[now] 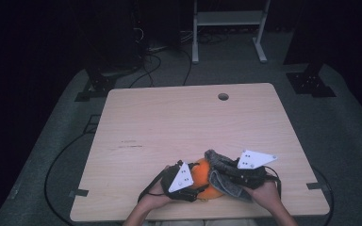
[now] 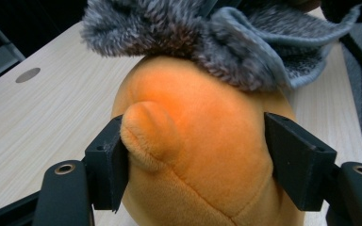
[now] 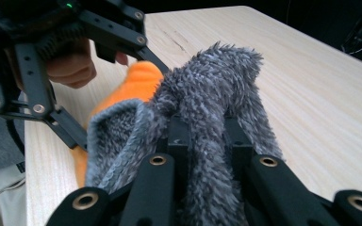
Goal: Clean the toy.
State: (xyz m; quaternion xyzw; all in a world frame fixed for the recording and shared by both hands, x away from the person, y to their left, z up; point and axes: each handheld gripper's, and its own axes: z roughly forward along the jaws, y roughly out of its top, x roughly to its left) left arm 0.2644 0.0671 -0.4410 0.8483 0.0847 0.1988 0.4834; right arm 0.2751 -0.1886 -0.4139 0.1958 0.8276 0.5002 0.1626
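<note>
At the near edge of the wooden table [image 1: 184,122], an orange plush toy [image 1: 202,181] is held between the two grippers, just in front of the person's hands. The left gripper [image 1: 191,181] is closed around the toy: in the left gripper view its two black jaws are seen pressed against the toy's sides [image 2: 202,155], one against a small rounded bump of plush, the other against the opposite flank. The toy is thus grasped by the left gripper, with its base just above or on the tabletop; which of the two cannot be told.

A grey fuzzy cloth [image 1: 224,172] is draped over the top of the toy and is clamped by the right gripper [image 1: 231,176]. In the right gripper view a fold of the grey fleece [image 3: 207,108] is seen pinched tightly between the nearly closed jaws, with the orange plush [image 3: 141,80] showing just beyond it and the frame of the left gripper and a hand behind that. A hemmed edge of the cloth hangs down beside the toy.

Farther off, the tabletop is bare pale wood, with a round cable hole [image 1: 223,96] near its far edge. Beyond the table, a grey carpeted floor [image 1: 169,70], black cables [image 1: 146,70] and the legs of a white frame [image 1: 228,28] are seen against a dark background.
</note>
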